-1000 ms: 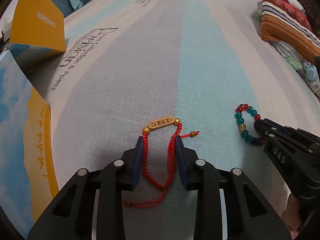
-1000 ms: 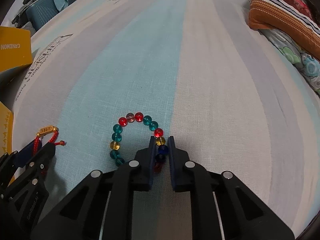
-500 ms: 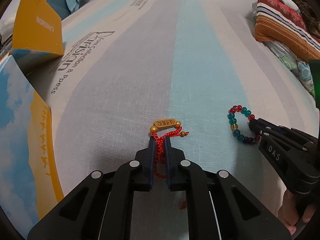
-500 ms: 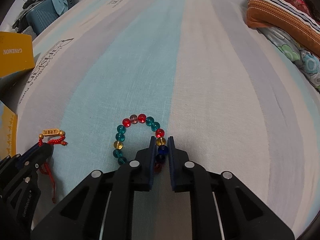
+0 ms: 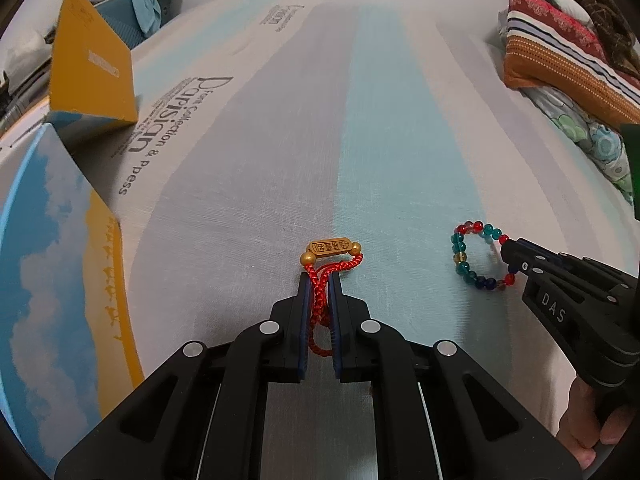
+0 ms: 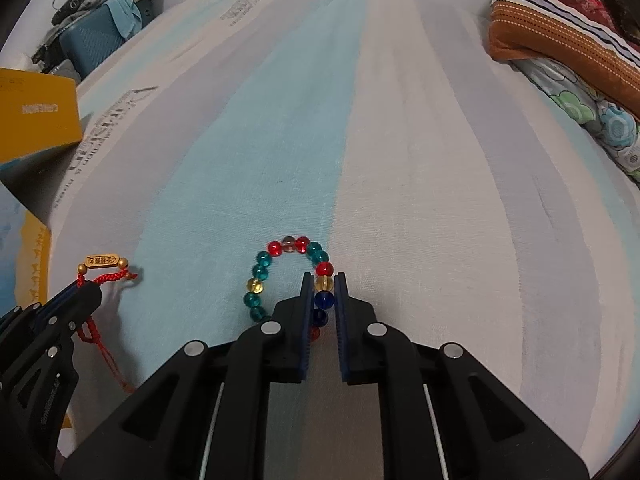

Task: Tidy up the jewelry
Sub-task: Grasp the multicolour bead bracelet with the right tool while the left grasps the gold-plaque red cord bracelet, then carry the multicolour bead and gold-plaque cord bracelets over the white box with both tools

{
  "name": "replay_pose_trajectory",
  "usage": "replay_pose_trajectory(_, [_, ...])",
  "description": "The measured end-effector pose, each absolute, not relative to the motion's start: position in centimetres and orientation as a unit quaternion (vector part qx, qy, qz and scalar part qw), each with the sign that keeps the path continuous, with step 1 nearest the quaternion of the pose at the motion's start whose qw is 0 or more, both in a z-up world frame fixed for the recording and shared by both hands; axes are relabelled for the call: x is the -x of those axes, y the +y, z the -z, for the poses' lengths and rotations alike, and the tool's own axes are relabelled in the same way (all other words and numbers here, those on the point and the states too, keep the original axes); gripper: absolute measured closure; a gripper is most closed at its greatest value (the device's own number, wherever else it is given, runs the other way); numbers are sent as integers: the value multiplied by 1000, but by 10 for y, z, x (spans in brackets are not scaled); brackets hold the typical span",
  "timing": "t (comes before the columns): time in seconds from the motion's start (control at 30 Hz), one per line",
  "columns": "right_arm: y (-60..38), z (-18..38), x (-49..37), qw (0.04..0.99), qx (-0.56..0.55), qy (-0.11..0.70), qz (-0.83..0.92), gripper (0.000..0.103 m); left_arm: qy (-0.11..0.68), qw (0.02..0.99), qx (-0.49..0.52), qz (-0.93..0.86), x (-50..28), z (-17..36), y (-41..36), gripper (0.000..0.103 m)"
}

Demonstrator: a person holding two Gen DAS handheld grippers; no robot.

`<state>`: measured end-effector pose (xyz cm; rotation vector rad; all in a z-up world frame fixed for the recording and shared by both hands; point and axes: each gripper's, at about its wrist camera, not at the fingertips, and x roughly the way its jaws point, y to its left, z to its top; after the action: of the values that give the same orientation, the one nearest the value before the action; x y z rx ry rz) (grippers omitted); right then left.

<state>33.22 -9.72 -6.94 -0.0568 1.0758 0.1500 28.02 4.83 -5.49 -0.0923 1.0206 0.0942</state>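
Note:
A red cord bracelet (image 5: 320, 300) with a gold tag (image 5: 331, 247) is pinched between the fingers of my left gripper (image 5: 320, 280), which is shut on its cords just above the striped bedsheet. It also shows in the right wrist view (image 6: 104, 276). A bead bracelet (image 6: 288, 272) of teal, red, yellow and blue beads is held by my right gripper (image 6: 324, 280), shut on its right side. In the left wrist view the bead bracelet (image 5: 472, 256) and the right gripper (image 5: 510, 250) sit to the right.
A yellow box (image 5: 92, 76) stands at the far left, and a blue and yellow box lid (image 5: 52, 280) lies close on the left. Striped and floral pillows (image 5: 568, 60) lie at the right. A blue suitcase (image 6: 92, 40) stands beyond the bed's far left corner.
My left gripper has closed from open onto the red cord bracelet, bunching its cords. The right gripper has stayed shut on the bead bracelet. Both have risen slightly.

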Motion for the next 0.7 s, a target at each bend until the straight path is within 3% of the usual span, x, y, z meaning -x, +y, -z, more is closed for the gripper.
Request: replay_pose_trajectory(0.7, [-89,12,-297,877,11,472,-86,94,470,880,39,-48,-245,11,56,95])
